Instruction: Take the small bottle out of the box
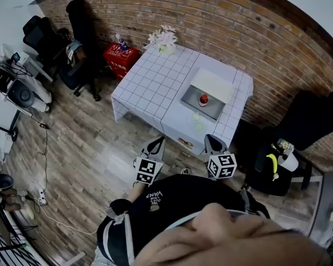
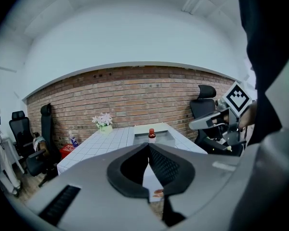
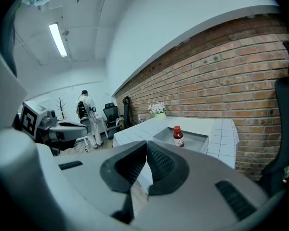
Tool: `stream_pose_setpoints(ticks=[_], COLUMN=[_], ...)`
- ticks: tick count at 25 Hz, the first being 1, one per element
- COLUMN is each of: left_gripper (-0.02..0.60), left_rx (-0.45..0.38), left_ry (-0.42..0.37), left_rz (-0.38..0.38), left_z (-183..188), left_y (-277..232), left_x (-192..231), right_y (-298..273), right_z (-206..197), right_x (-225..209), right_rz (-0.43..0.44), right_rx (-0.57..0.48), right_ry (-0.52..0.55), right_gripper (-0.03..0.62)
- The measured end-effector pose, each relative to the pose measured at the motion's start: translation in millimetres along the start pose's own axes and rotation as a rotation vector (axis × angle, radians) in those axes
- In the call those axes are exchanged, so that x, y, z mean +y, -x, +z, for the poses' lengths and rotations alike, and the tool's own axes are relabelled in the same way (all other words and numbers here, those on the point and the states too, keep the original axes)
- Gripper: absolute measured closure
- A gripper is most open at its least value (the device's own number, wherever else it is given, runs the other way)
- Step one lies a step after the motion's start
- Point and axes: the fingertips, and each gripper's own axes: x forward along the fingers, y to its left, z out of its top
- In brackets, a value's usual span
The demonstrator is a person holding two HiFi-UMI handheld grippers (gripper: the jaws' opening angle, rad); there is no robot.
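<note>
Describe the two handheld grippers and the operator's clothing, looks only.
They match. The left gripper and right gripper have smooth light-grey bodies, black jaws with ribbed inner faces that taper to a point, and dark slotted strips on the body. Each carries a white marker cube printed with black squares. No cables show. The person wears a black top with small white print.

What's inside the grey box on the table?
One small bottle with a red cap stands in the box. Nothing else shows inside; the floor under the bottle is covered.
</note>
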Motion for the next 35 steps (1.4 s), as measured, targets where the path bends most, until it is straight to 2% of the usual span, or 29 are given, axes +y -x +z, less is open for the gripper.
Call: stream_pose_setpoints(ticks=[9, 17, 35], left_gripper=[0.569, 0.569, 0.569], left_rx=[0.001, 0.014, 0.0], left_ry=[0.02, 0.016, -0.046], left_rz=[0.023, -0.005, -0.191], left_z=[3, 8, 18], left_y=[-43, -66, -119], left_x=[-11, -13, 41], right_y=[-12, -23, -82], right_z=[4, 6, 26], right_x=[-35, -53, -55], right_rz=[0.037, 0.024, -0.126], right_rx=[0.001, 0.009, -0.019], right_ry=[0.019, 0.006, -0.032], right_gripper=[0.592, 0.592, 0.592])
